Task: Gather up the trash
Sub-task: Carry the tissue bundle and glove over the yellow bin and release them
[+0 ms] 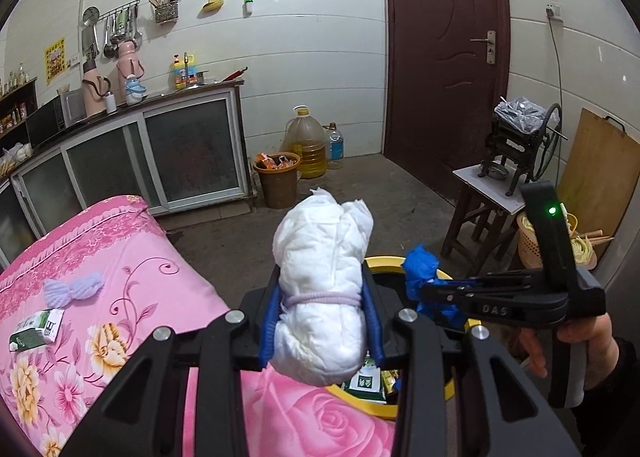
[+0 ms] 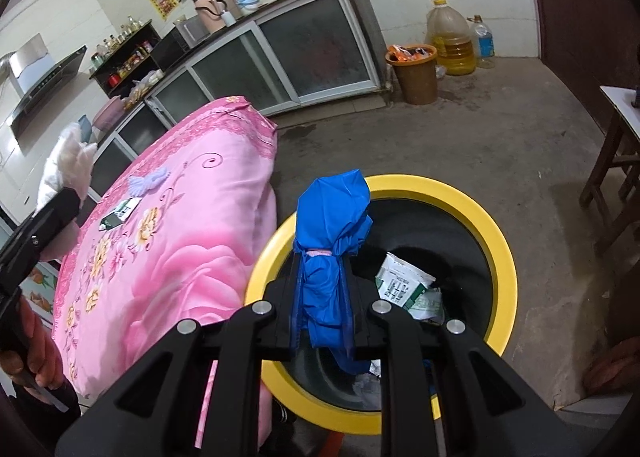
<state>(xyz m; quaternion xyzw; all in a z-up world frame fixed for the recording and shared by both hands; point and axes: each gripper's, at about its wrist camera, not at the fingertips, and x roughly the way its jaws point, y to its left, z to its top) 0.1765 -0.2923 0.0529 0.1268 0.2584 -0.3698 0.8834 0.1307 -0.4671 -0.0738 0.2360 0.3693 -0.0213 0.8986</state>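
Note:
My left gripper [image 1: 322, 297] is shut on a white wad of tissue tied with a pale band [image 1: 322, 289], held at the edge of the pink bed near the bin. My right gripper [image 2: 322, 257] is shut on a blue plastic bundle tied with a pink band [image 2: 330, 241], held over the yellow-rimmed black bin [image 2: 496, 233]. The bin holds a green-and-white carton [image 2: 404, 281] and other scraps. The right gripper and blue bundle [image 1: 424, 269] also show in the left wrist view. A green-and-white carton [image 1: 38, 329] and a pale lilac bow [image 1: 74, 289] lie on the pink cover [image 1: 120, 337].
A brown bucket [image 1: 278, 181] full of wrappers stands by the kitchen cabinet [image 1: 160, 149], next to an oil jug [image 1: 306, 145]. A wooden stool [image 1: 480, 217] with a hand-crank machine stands right. A dark door [image 1: 444, 57] is behind. The floor is bare concrete.

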